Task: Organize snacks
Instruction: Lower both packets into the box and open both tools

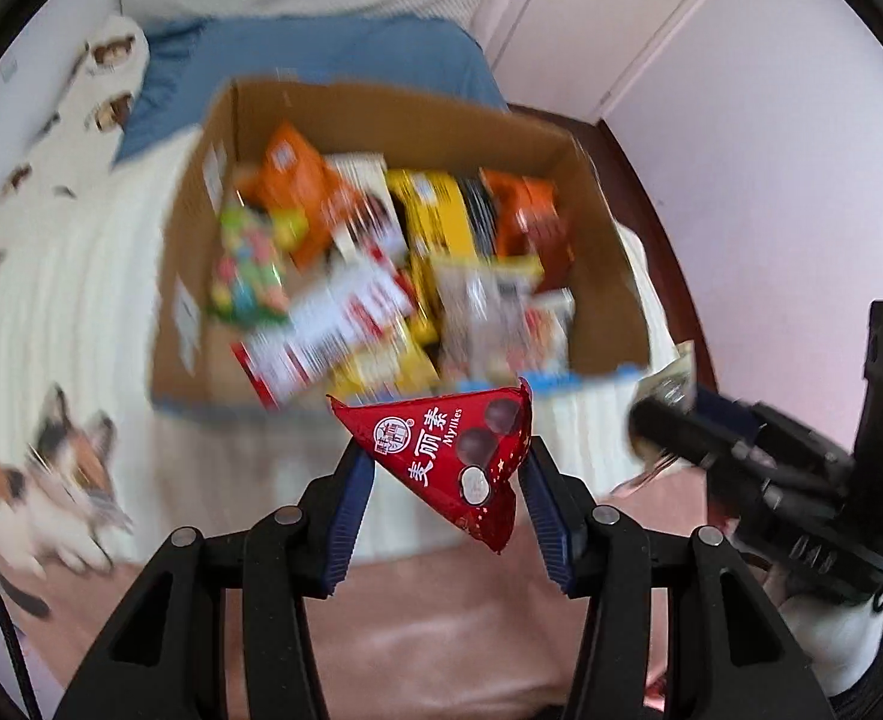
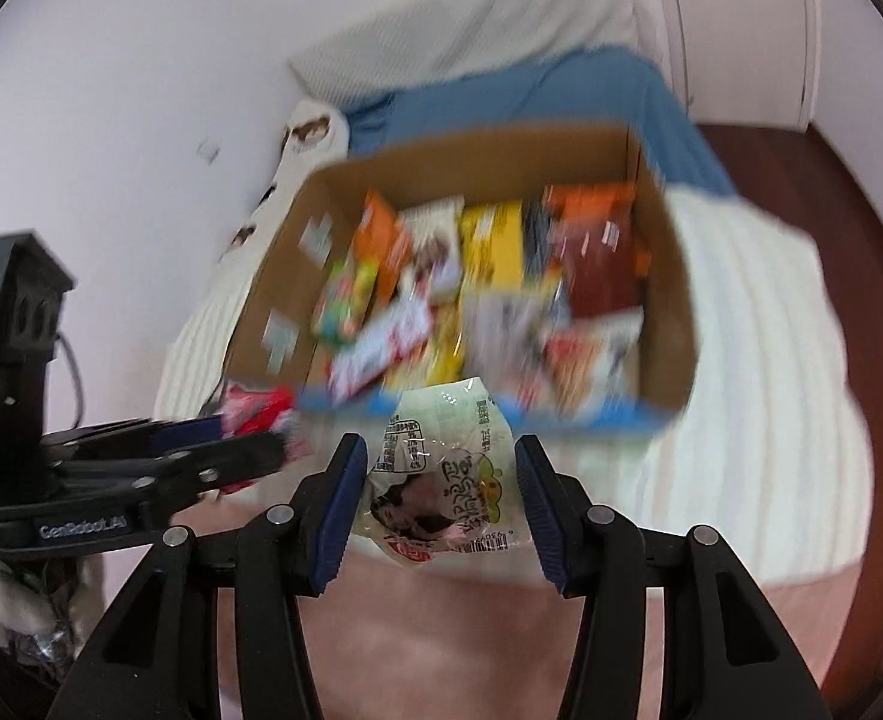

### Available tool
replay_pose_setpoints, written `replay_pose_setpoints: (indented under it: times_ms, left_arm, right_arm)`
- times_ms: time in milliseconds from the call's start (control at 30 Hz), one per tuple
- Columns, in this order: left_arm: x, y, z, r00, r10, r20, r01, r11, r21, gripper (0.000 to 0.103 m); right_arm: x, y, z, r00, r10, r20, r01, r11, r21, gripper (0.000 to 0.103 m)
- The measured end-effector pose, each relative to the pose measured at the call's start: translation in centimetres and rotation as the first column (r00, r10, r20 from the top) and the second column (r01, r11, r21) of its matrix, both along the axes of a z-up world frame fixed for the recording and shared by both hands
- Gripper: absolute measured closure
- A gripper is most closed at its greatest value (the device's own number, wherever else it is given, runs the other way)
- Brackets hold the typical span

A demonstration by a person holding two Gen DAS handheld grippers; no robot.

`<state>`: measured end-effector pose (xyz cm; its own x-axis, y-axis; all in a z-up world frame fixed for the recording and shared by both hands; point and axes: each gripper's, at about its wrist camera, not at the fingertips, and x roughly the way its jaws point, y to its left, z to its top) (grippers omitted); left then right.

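A bed (image 1: 33, 312) fills the scene, with a white ribbed blanket across its middle, a blue cover at the far end and a pink one at the near edge. A cat-print cushion (image 1: 45, 480) lies at the near left.

On the white blanket stands an open cardboard box (image 1: 597, 276), flaps out of the way so that packets can go in from above. It is already crowded with snacks (image 1: 369, 264): orange bags at the far left and far right, yellow boxes in the middle, a bright multicoloured pack by the left wall, red-and-white cartons toward the near wall. Blur hides the finer print. The box seems to be where the snacks are gathered, and two more look bound for it.

The left gripper (image 1: 447, 474) is clamped on a red triangular chocolate packet (image 1: 441, 456), the pads pinching its two sides so it hangs point-down in front of the box's near wall. The right gripper (image 2: 438, 489) grasps a pale, clear-windowed snack bag (image 2: 435, 480) in the same way, its top edge reaching up to the box's near rim.

Both tools tilt steeply downward from the near side, side by side, each showing in the other's view. The right one appears at the near right of the left view, the left one at the near left of the right view, red packet at its tip. A white sleeve shows behind each handle.
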<state>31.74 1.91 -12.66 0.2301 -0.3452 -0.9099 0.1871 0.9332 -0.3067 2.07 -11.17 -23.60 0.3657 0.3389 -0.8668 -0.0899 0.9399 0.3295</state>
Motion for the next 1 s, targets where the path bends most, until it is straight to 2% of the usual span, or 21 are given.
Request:
replay_pose_setpoints:
  times_ms: [100,233,367,433,500,567,633,767,1000]
  left_arm:
    - [2.8,1.3,0.0,0.999,0.031,0.015,-0.032,0.998,0.057,0.056]
    - [5.5,2.6,-2.0,0.997,0.082,-0.004,-0.081,0.988,0.130,0.056]
    - [7.3,4.0,-4.2,0.988,0.150,-0.021,-0.142,0.967,0.213,0.055]
    - [7.9,4.4,-5.5,0.982,0.184,-0.027,-0.174,0.959,0.223,0.051]
    - [8.4,4.4,-5.9,0.981,0.194,-0.021,-0.184,0.953,0.242,0.036]
    - [8.6,4.1,-6.0,0.982,0.189,-0.009,-0.182,0.955,0.233,0.015]
    - [8.4,3.3,-6.0,0.985,0.173,0.001,-0.168,0.956,0.238,0.005]
    - [8.2,2.1,-5.6,0.987,0.157,0.036,-0.161,0.948,0.276,0.002]
    - [7.0,1.2,-5.0,0.986,0.162,0.041,-0.168,0.951,0.261,0.002]
  right_arm:
    - [3.5,-1.4,-0.2,0.999,-0.040,0.008,0.040,0.999,-0.020,0.049]
    - [6.5,-2.9,-2.5,0.996,-0.084,-0.039,0.082,0.995,-0.058,0.048]
    - [8.8,-3.2,-5.6,0.990,-0.108,-0.087,0.099,0.989,-0.109,0.045]
    - [9.4,-3.2,-6.8,0.985,-0.127,-0.118,0.111,0.985,-0.130,0.014]
    - [9.7,-3.0,-8.2,0.981,-0.138,-0.135,0.118,0.983,-0.143,0.004]
    - [9.9,-2.8,-8.7,0.980,-0.143,-0.139,0.118,0.978,-0.174,0.004]
    - [10.1,-2.6,-9.0,0.979,-0.147,-0.142,0.119,0.976,-0.183,0.003]
    - [10.0,-2.6,-9.0,0.978,-0.159,-0.134,0.128,0.969,-0.214,0.002]
    - [9.2,-2.8,-7.7,0.979,-0.168,-0.116,0.140,0.965,-0.221,0.002]
